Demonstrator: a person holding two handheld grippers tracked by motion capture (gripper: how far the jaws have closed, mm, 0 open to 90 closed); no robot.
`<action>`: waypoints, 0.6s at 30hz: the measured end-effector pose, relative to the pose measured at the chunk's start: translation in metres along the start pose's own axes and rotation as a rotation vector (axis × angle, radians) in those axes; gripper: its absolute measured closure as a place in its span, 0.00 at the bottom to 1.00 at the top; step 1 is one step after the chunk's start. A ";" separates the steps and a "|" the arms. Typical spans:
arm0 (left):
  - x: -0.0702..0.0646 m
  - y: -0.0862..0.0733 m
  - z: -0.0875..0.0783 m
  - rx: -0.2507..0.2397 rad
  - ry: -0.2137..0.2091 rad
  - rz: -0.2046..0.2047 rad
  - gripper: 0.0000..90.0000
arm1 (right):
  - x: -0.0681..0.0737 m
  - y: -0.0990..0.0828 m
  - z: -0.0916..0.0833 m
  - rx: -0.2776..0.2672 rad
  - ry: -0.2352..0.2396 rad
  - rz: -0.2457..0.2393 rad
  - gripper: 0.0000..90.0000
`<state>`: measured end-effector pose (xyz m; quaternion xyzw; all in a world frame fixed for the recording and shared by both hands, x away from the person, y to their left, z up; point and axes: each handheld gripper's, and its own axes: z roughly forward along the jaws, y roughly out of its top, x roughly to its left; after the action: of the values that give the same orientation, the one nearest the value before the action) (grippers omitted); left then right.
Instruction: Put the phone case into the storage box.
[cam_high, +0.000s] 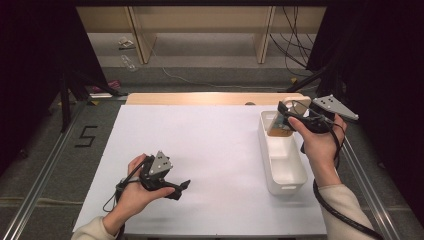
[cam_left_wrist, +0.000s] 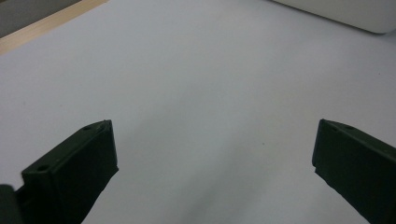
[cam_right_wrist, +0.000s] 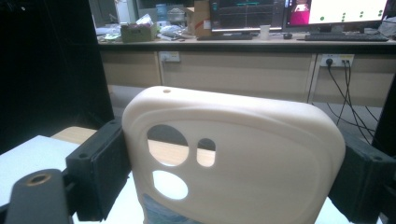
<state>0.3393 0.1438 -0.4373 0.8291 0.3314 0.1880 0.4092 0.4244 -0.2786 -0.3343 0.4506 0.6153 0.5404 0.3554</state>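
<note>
the right gripper clamps a light, bendy, slick phone case by its side edges, above the bin.

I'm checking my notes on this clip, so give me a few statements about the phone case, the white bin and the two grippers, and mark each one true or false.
1. The right gripper grips a cream phone case by its two side edges. True.
2. The left gripper holds the phone case. False: its jaws stand open with nothing between them, above the white table surface.
3. The phone case is held above the far end of the white bin. True.
4. The white bin stands at the left side of the table. False: it stands at the right side.
5. The phone case has camera cut-outs. True.
</note>
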 end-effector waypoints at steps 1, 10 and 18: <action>0.000 0.000 0.000 0.001 0.000 0.001 0.00 | 0.000 0.000 0.000 0.000 -0.001 0.001 0.15; 0.000 0.000 0.000 0.001 0.000 0.001 0.00 | 0.001 -0.002 0.005 0.010 -0.002 -0.010 0.15; 0.000 0.000 0.000 0.000 0.001 -0.001 0.00 | 0.001 0.000 0.007 0.007 -0.002 -0.012 0.15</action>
<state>0.3393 0.1439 -0.4374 0.8288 0.3318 0.1883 0.4092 0.4306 -0.2752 -0.3358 0.4488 0.6196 0.5354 0.3578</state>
